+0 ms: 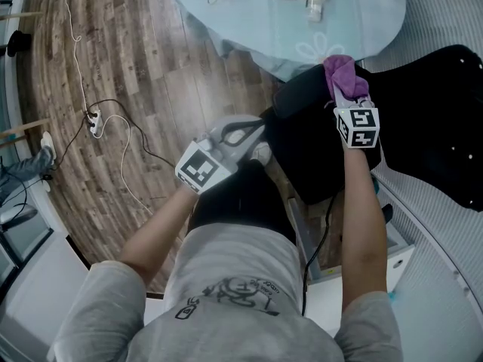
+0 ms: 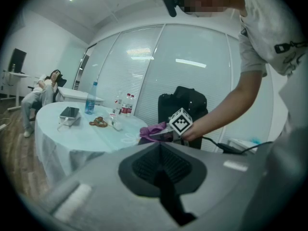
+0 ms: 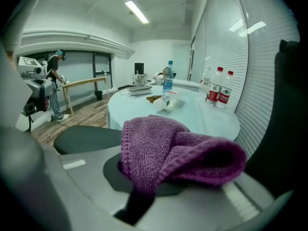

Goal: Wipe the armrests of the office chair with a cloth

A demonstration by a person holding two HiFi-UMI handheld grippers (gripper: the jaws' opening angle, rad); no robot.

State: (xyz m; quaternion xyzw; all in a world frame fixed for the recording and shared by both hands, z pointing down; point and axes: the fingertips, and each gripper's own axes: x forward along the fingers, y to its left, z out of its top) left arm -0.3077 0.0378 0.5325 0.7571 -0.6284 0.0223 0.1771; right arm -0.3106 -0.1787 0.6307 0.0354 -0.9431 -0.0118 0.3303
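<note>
Right tool [image 1: 346, 95] clamps the purple cloth [image 1: 343, 70] — left tool [image 1: 256, 132] closed.

You stand on a brown wood floor [image 1: 151, 59], and a white plug strip [image 1: 93, 119] lies on it with cords running away. Close by is a round worktop [image 1: 264, 29] with a pale blue cover. On it stand a blue water bottle [image 3: 167, 78] and two bottles with red labels [image 3: 219, 86]. Behind it you see a tall glass wall [image 2: 192, 76] with white blinds. A long light [image 3: 136, 11] shines on the white ceiling. Far off, a wooden table [image 3: 84, 82] stands by dark windows [image 3: 82, 66].
</note>
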